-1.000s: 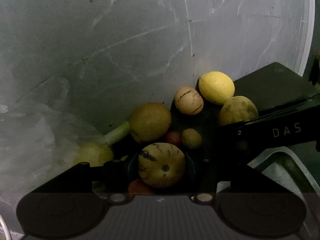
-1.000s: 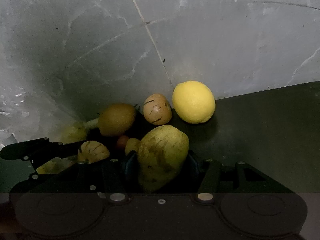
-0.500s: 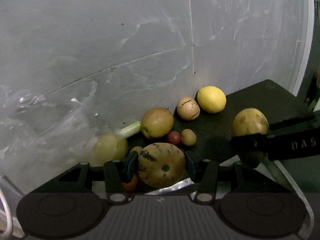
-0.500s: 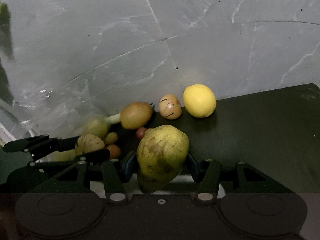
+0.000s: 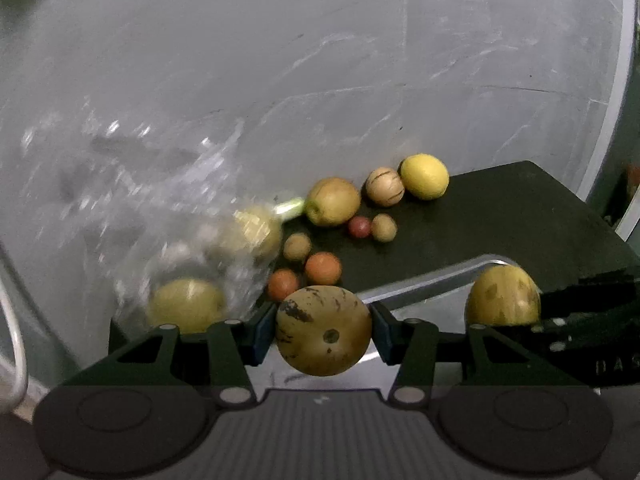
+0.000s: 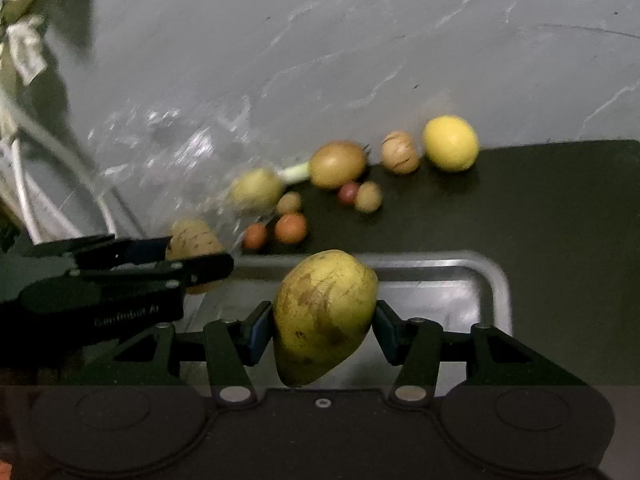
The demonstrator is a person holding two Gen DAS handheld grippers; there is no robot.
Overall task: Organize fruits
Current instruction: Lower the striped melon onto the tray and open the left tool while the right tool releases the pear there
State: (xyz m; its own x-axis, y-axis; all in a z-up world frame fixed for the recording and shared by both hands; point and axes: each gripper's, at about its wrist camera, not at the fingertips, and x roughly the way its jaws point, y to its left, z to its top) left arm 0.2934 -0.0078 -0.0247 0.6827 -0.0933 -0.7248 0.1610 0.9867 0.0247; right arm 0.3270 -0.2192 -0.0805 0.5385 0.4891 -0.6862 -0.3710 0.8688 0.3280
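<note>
My left gripper [image 5: 322, 333] is shut on a round yellow-brown striped melon [image 5: 320, 312]. My right gripper [image 6: 323, 330] is shut on a yellow-green mango [image 6: 320, 296], held above a metal tray [image 6: 496, 292]. In the left wrist view the mango [image 5: 502, 300] shows at the right, over the tray's rim [image 5: 432, 280]. In the right wrist view the striped melon [image 6: 194, 240] sits at the left. Further back, loose fruits lie on a dark mat [image 6: 540, 208]: a lemon [image 6: 451, 143], a small striped fruit [image 6: 399, 152], a brown-yellow fruit [image 6: 338, 163] and several small orange and tan ones.
A clear plastic bag [image 5: 180, 216] with yellow fruit [image 5: 186, 308] inside lies left of the loose pile. Behind stands a grey marbled wall [image 5: 280, 60]. White cables [image 6: 24, 184] hang at the far left in the right wrist view.
Both grippers have drawn back from the fruit pile, each with its fruit still held. The pile now looks smaller and farther, and the metal tray has come into view beneath.
</note>
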